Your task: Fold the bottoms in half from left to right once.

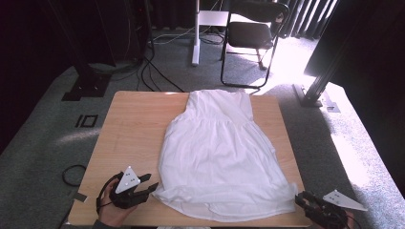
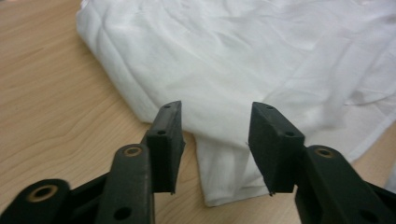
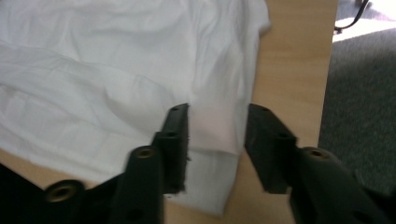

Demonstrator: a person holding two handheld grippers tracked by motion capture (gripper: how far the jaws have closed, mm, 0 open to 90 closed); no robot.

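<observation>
- High view: a white dress (image 1: 224, 152) lies spread flat on the wooden counter (image 1: 129, 129), neckline at the far edge, hem at the near edge; the left gripper (image 1: 152, 186) sits just beside the dress's near-left hem corner, the right gripper (image 1: 302, 199) just beside its near-right hem corner; my read is that this is the approach to a two-corner pick-up, likely the start of a fold.
- Left gripper view: the fingers (image 2: 166, 140) stand apart, nothing between them yet; the dress's hem corner (image 2: 224, 175) lies on the counter right ahead of the gap; the next move calls for easing forward and low so the fingers straddle that corner, then closing on all layers at once.
- Right gripper view: fingers (image 3: 175, 140) apart here too, the dress's other hem corner (image 3: 215, 140) showing in the gap, though I cannot tell whether it touches either one; the counter edge is close to this corner, so the pinch needs care.
- The dress itself: thin, soft white cloth, lightly wrinkled, hem doubled over at both corners; it looks limp and likely to slip from a shallow grip.
</observation>
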